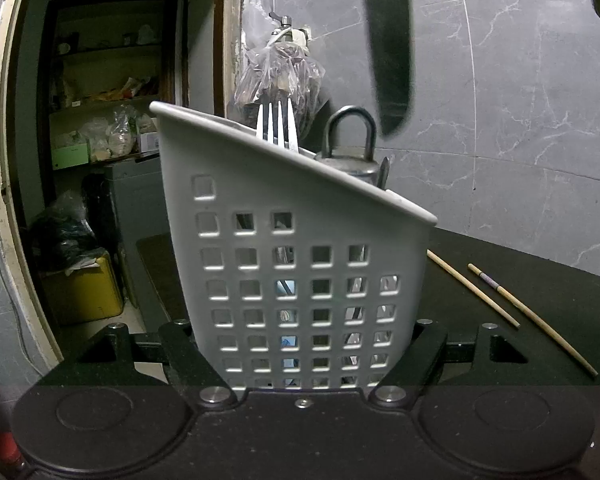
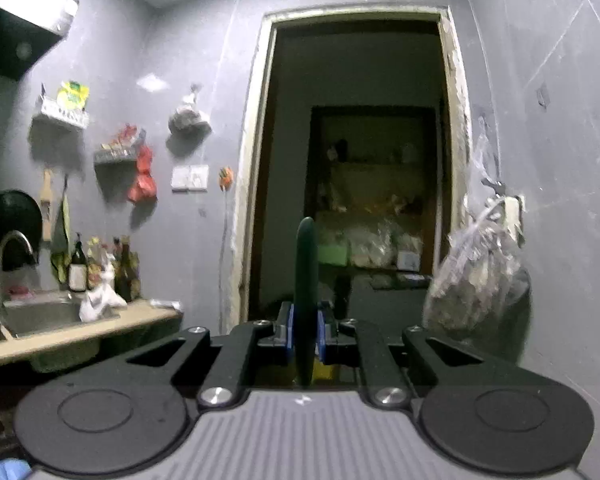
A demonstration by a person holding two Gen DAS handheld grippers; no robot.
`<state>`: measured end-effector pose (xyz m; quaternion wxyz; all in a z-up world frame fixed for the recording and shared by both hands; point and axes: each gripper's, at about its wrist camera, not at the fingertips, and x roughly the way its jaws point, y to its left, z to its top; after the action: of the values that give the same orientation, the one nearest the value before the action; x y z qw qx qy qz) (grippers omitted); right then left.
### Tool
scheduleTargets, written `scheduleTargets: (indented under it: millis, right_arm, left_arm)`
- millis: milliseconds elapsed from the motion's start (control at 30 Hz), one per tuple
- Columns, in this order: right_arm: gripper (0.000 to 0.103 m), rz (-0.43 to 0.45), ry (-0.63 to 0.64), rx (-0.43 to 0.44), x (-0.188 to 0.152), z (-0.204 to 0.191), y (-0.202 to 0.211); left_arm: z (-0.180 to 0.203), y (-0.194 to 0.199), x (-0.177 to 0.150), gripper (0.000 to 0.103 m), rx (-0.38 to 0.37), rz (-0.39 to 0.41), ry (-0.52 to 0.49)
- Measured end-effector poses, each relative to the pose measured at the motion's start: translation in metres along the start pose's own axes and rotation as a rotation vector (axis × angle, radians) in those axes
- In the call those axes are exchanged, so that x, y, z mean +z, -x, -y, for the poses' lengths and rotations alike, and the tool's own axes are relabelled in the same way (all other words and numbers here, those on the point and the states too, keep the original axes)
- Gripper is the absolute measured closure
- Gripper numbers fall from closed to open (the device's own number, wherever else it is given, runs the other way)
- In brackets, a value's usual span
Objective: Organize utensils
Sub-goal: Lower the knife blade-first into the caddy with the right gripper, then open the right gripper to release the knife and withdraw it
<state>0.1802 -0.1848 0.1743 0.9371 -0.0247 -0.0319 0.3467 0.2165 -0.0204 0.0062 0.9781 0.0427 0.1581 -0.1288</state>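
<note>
The left gripper (image 1: 306, 356) has its jaws clamped on the lower sides of a white perforated utensil caddy (image 1: 296, 264), which stands on a dark surface (image 1: 540, 292) close in front of the left wrist camera. A fork (image 1: 277, 126) rises tines-up from the far part of the caddy, and a metal tool with a looped handle (image 1: 350, 140) sits to its right. Above the caddy's right side a dark knife blade (image 1: 392, 52) hangs point-down, its tip clear of the rim. Two wooden chopsticks (image 1: 500, 300) lie on the surface to the right of the caddy. The right gripper (image 2: 305, 334) has its jaws closed on the knife's dark handle (image 2: 306, 280), which stands upright between the blue pads (image 2: 288, 332).
</note>
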Motion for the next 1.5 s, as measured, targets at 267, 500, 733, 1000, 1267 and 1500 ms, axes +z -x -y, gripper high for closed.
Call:
scheduleTargets:
  millis: [267, 500, 733, 1000, 1267, 1500]
  right_arm:
    - [0.09, 0.064, -0.023, 0.042, 0.001, -0.002, -0.017]
    - [0.09, 0.042, 0.031, 0.029, -0.012, -0.013, -0.027]
    - [0.09, -0.001, 0.08, 0.012, -0.038, -0.025, -0.041]
    - [0.09, -0.076, 0.054, 0.008, -0.065, -0.02, -0.054]
    - [0.09, -0.14, 0.035, 0.018, -0.083, -0.015, -0.058]
    - [0.09, -0.184, 0.017, 0.024, -0.096, -0.012, -0.06]
  left_arm:
    - [0.0, 0.0, 0.0, 0.026, -0.001, -0.001, 0.0]
    - [0.0, 0.0, 0.0, 0.026, -0.001, 0.0, 0.0]
    - [0.0, 0.0, 0.0, 0.026, -0.001, 0.0, 0.0]
    - [0.001, 0.0, 0.0, 0.026, 0.001, 0.0, -0.002]
    - [0.0, 0.003, 0.001, 0.026, 0.006, 0.0, -0.004]
    - [0.0, 0.004, 0.001, 0.026, 0.006, 0.0, -0.004]
